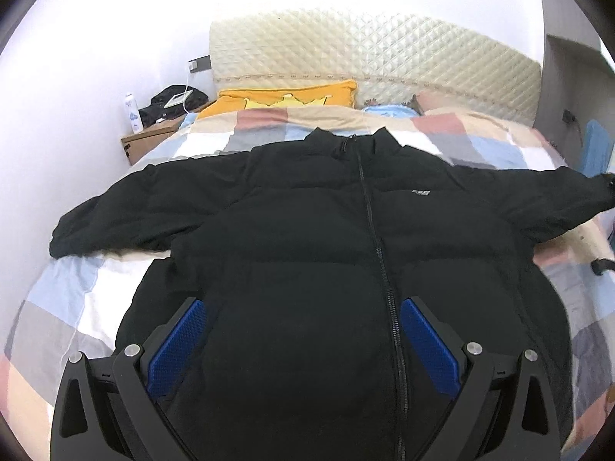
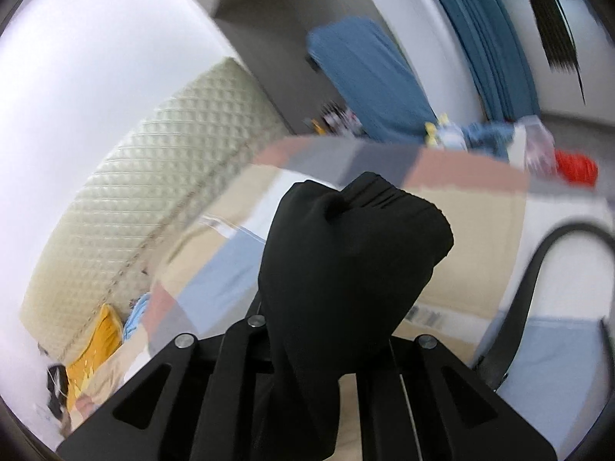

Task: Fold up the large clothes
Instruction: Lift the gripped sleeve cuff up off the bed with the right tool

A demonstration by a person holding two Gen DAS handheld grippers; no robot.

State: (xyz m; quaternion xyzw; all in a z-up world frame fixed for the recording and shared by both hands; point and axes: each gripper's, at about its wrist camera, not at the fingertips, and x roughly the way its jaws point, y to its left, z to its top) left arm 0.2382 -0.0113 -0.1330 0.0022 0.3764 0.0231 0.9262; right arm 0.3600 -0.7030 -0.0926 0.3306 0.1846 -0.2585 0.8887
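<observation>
Ahead of my left fingers I see the bed (image 1: 115, 299), covered in a checked quilt (image 1: 453, 130) of blue, pink, grey and cream. A black jacket (image 1: 307, 230) lies flat on it, zipped, sleeves spread. Beyond its collar, a yellow pillow (image 1: 284, 96) rests against the quilted headboard (image 1: 365, 46).

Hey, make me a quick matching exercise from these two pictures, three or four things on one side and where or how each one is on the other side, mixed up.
Things:
1. jacket
2. yellow pillow
3. left gripper
4. right gripper

States:
A. shut on a black sleeve end
B. spread flat on the checked bedcover, zipped up
C. open, above the jacket's hem
D. at the quilted headboard

Pairs: 1-B, 2-D, 3-C, 4-A
</observation>
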